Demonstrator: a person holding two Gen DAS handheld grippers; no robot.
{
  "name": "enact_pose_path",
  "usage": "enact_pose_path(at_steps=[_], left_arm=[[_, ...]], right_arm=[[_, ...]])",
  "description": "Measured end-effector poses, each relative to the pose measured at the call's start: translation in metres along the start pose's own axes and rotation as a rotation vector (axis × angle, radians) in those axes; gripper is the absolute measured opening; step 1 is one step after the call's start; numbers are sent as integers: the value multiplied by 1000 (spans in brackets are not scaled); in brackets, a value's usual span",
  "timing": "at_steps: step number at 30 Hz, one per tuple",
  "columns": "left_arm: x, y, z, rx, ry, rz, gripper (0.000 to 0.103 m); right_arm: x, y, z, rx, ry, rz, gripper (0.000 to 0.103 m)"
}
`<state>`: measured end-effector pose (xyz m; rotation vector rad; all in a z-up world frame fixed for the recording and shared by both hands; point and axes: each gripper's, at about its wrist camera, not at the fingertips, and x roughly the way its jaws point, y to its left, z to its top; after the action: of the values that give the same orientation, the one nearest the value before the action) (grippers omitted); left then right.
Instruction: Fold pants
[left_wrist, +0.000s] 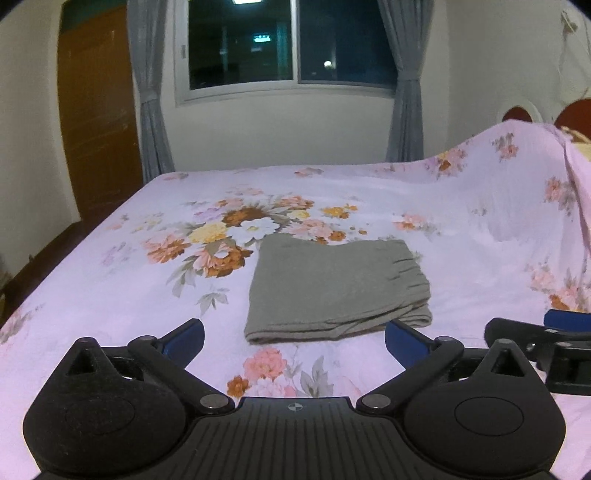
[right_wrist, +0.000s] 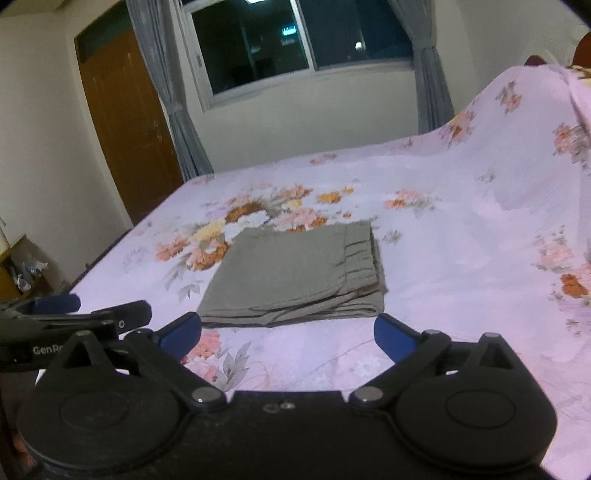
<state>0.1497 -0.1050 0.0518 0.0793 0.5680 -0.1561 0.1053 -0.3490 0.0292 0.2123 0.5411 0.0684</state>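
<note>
We see the pants (left_wrist: 338, 288) lying as a compact grey-green rectangle on the bed (left_wrist: 110, 295), which is covered by a floral sheet, with the big flower print just beyond their far edge. Several layers show stacked along the near edge and the gathered waistband sits on the right side, so we judge the folding to be done or very nearly so; at most a little squaring of the edges or pressing flat might remain, since the layers at the near right corner sit slightly uneven. Nothing is being held. Our left gripper (left_wrist: 294, 334) has its blue-tipped fingers (left_wrist: 186, 338) spread wide apart, hovering above the sheet just short of the pants' near edge and looking straight along the bed toward the window (left_wrist: 291, 44). Our right gripper (right_wrist: 288, 332) is likewise spread wide and empty, just short of the near edge of the pants, and tilted a little so the room leans in its view. The two grippers sit side by side, each catching the other at the edge of its picture, neither touching the cloth.
</note>
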Motion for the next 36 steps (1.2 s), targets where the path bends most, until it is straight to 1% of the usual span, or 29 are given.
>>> enact_pose_path(at_steps=[3,8,10,12,14,17,19,21,24,26,29,33,36], left_arm=[[-17,3,-3,-16,12,-9,103],[-43,1,-8,41,-10,-48,103],[-52,1,-7,33,-15,-62,103],[-59,5,-5,4,-14,-97,103],[-68,9,-6,-19,-23,-111,103],[-76,11,-10,-29,-36,-74,103],[-77,9,-14,-17,-38,-30,103],[-77,8,-19,-3,-42,-8,103],[-79,8,-24,-8,-55,-27,103],[-80,9,-24,-23,-52,-27,103],[-82,7,-22,-26,-63,-11,103],[-84,3,-20,-5,-73,-3,103],[-82,3,-21,-11,-69,-1,103]], right_arm=[[-17,2,0,2,-19,-18,103],[-41,8,1,-4,-49,-15,103],[-49,11,1,-10,-65,-14,103],[-56,15,1,-19,-76,-14,103],[-62,19,0,-39,-88,-24,103],[-69,21,-5,-47,-114,-46,103],[-70,24,-10,-55,-132,-83,103],[-70,26,-14,-67,-138,-109,103],[-71,29,-17,-70,-148,-133,103],[-74,33,-17,-84,-161,-147,103],[-82,40,-17,-117,-213,-187,103],[-90,43,-16,-110,-272,-210,103],[-85,42,-15,-120,-262,-219,103]])
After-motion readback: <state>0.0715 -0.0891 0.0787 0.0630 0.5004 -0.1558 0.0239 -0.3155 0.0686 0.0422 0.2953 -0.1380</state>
